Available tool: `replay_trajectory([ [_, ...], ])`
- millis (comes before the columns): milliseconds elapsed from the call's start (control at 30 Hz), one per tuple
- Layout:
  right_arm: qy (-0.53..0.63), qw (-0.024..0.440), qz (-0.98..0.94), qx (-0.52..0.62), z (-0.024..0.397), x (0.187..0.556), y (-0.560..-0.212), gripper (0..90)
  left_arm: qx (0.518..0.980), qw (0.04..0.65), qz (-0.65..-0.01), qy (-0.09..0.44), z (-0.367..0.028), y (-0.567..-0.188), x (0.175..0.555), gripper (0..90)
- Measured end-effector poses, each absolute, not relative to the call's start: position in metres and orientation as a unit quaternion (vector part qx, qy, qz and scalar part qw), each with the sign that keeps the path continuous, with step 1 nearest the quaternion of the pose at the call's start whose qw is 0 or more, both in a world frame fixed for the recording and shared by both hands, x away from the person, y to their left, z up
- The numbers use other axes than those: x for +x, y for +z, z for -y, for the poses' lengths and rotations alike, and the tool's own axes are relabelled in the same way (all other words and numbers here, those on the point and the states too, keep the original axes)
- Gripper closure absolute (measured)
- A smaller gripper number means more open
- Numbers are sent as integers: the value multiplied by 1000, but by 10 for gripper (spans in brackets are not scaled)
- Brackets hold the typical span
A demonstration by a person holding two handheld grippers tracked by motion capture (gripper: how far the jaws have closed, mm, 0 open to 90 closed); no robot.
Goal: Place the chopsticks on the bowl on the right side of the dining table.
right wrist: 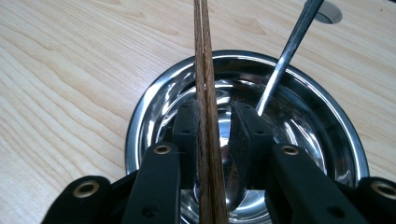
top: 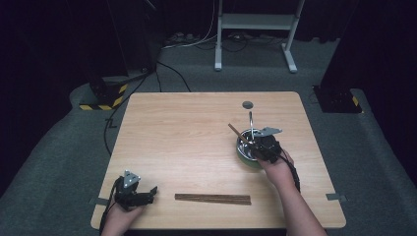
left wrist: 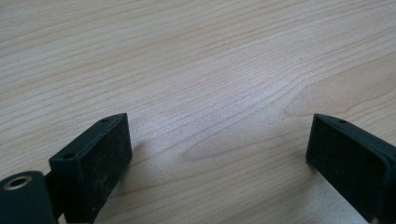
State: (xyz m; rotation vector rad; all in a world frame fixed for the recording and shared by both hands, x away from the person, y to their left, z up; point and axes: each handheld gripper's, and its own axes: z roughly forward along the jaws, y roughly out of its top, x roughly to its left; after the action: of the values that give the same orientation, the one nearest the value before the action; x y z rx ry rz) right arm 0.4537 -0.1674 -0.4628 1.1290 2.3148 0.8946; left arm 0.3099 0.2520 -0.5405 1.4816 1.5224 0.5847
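Chopsticks (right wrist: pixel 205 70), dark brown, paired lengthwise

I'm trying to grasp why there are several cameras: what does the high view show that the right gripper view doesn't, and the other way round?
High view: the left gripper near the table front edge, spare chopsticks lying flat beside it, the floor. Right gripper view: the right gripper with its jaws flanking the bowl chopsticks, a slight gap at one pad. Shared: steel bowl, metal handle leaning in it, the table's round hole.
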Motion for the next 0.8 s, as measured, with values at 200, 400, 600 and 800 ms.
replay_trajectory([
  [200,316,201,-835,403,166,457,-466,772,601,450,-616,237,-252,-540,310,68],
  [400,308,196,-849,381,162,456,-464,774,601,450,-616,237,-252,-540,310,68],
  [600,312,187,-855,369,159,454,-465,774,601,450,-616,237,-252,-540,310,68],
  [800,315,178,-862,354,157,451,-464,774,601,450,-616,237,-252,-540,310,68],
])
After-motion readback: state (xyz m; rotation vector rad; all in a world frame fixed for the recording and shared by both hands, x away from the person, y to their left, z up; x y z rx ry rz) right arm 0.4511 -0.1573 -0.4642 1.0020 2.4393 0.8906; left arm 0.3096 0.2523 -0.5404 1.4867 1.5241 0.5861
